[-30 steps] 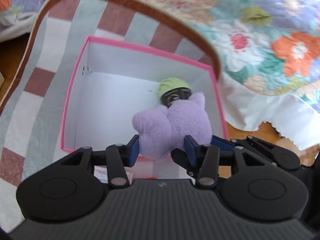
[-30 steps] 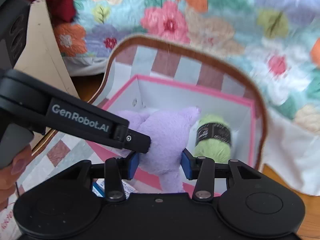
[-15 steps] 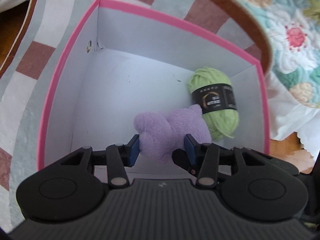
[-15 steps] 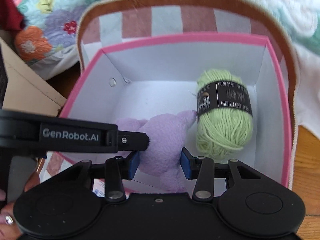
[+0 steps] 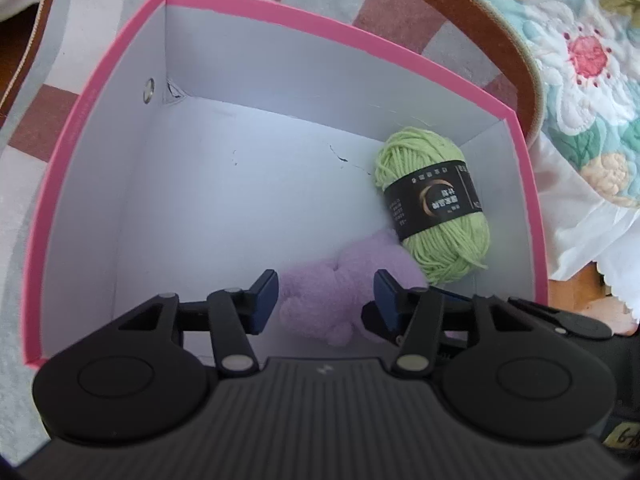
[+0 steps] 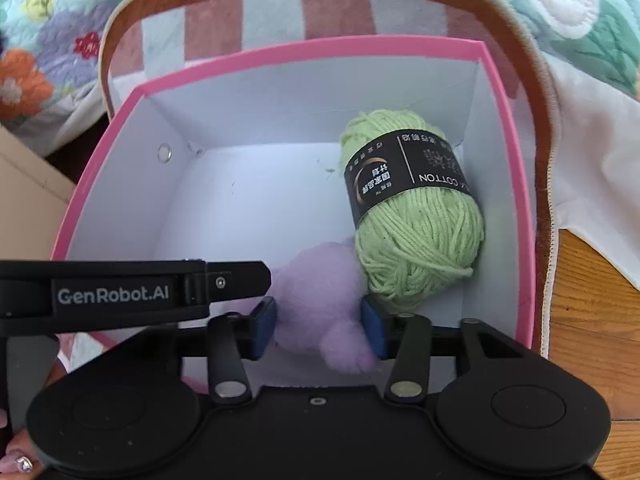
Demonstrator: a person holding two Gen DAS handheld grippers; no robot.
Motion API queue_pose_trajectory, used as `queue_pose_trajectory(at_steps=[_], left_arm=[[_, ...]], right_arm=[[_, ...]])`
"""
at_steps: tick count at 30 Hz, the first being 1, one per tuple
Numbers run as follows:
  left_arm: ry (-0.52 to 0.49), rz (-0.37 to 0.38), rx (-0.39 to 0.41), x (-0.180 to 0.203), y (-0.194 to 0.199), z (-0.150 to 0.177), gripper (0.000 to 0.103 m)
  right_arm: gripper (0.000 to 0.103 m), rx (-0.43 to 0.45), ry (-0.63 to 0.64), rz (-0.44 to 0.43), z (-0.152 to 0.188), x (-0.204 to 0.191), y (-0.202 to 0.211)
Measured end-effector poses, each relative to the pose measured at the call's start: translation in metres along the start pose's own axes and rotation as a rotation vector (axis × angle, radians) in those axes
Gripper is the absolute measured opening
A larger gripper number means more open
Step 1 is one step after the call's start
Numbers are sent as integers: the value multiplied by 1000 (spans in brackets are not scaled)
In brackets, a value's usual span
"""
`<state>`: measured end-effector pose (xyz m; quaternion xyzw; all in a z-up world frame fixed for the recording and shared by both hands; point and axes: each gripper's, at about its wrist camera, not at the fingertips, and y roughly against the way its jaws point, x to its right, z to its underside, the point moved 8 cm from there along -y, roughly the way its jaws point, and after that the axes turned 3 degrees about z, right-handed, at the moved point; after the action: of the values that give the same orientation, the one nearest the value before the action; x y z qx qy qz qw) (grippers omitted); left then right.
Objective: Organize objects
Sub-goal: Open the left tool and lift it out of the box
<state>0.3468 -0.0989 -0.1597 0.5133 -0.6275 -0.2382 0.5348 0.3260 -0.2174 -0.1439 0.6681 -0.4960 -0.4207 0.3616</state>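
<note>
A purple plush toy (image 5: 332, 292) lies on the floor of a pink-rimmed white box (image 5: 120, 60), touching a green yarn ball (image 5: 436, 208) with a black label. My left gripper (image 5: 326, 298) is open inside the box, its blue pads standing a little off each side of the plush. My right gripper (image 6: 322, 330) is shut on the same plush (image 6: 316, 288), its pads pressing both sides. The yarn ball (image 6: 412, 208) lies right of the plush in the right wrist view. The left gripper's arm (image 6: 132, 292) crosses that view at the left.
The box (image 6: 304, 50) stands on a checked mat with a brown border (image 6: 536, 92). A floral quilt (image 5: 580, 40) lies behind and to the right. Wooden floor (image 6: 592, 300) shows at the right, and a cardboard piece (image 6: 24, 200) at the left.
Both grippers have lowered the plush into the box beside the yarn ball. The left gripper has opened and let go of the plush; the right gripper still grips it.
</note>
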Motion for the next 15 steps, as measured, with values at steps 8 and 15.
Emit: queue_pose_trajectory(at_steps=[8, 15], left_arm=[[-99, -12, 8, 7, 50, 6, 55], [-248, -2, -8, 16, 135, 19, 61]], right_arm=[[65, 97, 144, 56, 6, -19, 54], [65, 167, 122, -49, 24, -44, 134]])
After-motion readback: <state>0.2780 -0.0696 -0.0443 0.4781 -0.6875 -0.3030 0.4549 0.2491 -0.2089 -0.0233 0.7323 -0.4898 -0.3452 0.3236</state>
